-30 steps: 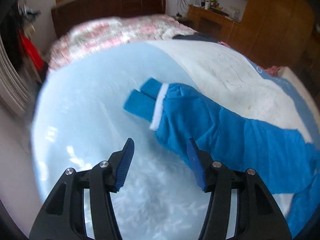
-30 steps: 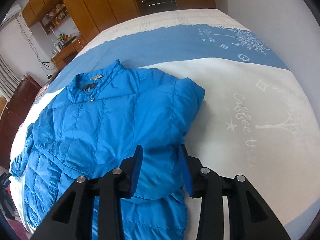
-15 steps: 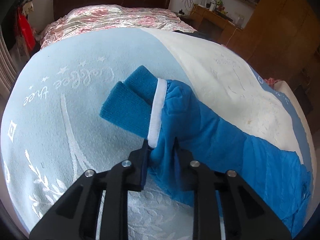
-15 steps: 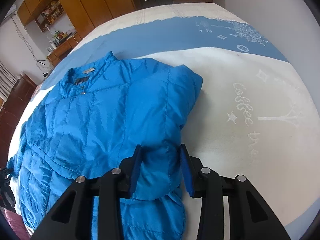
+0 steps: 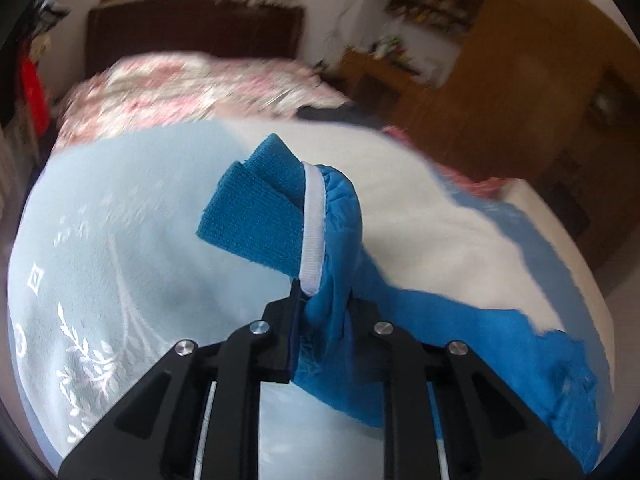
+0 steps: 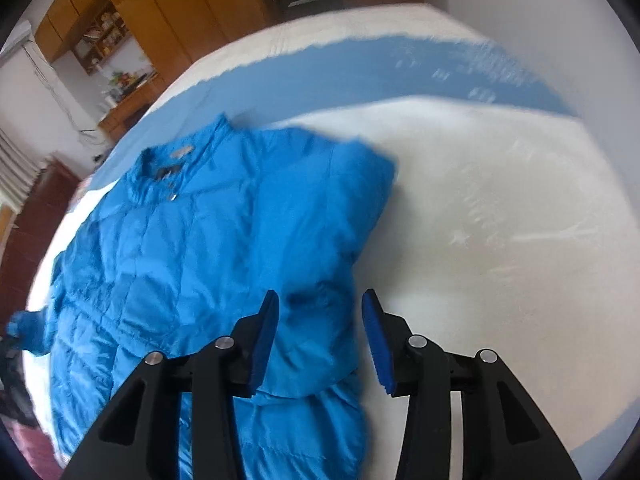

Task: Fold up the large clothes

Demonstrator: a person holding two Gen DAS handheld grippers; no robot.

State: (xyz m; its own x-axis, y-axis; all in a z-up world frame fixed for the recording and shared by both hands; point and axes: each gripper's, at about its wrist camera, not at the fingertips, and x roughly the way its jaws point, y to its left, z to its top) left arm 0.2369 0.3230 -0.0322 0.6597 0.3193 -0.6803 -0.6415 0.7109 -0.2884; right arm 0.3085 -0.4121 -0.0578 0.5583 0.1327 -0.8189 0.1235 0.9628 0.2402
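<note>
A bright blue padded jacket (image 6: 192, 248) lies spread front-up on the bed (image 6: 500, 240), collar toward the far side. Its right sleeve (image 6: 320, 272) is folded in over the body. My right gripper (image 6: 320, 316) hovers over that folded sleeve, its jaws opening, with the cloth below and between them but not pinched. In the left wrist view the other sleeve (image 5: 440, 320) trails off to the right. My left gripper (image 5: 322, 300) is closing tight on that sleeve just behind its white trim (image 5: 314, 232). The knit cuff (image 5: 256, 220) sticks up past the fingers, lifted off the sheet.
The light blue and white bedsheet (image 5: 100, 240) stretches around the jacket. A pink floral quilt (image 5: 192, 84) and a dark headboard (image 5: 192, 36) lie beyond. Wooden cabinets (image 5: 520, 80) stand at the right, and a pale wall (image 6: 560, 20) runs along the bed's far side.
My left gripper came down on the sleeve near the cuff, shut on it and lifted it off the sheet. My right gripper stayed in place and its jaws spread wider.
</note>
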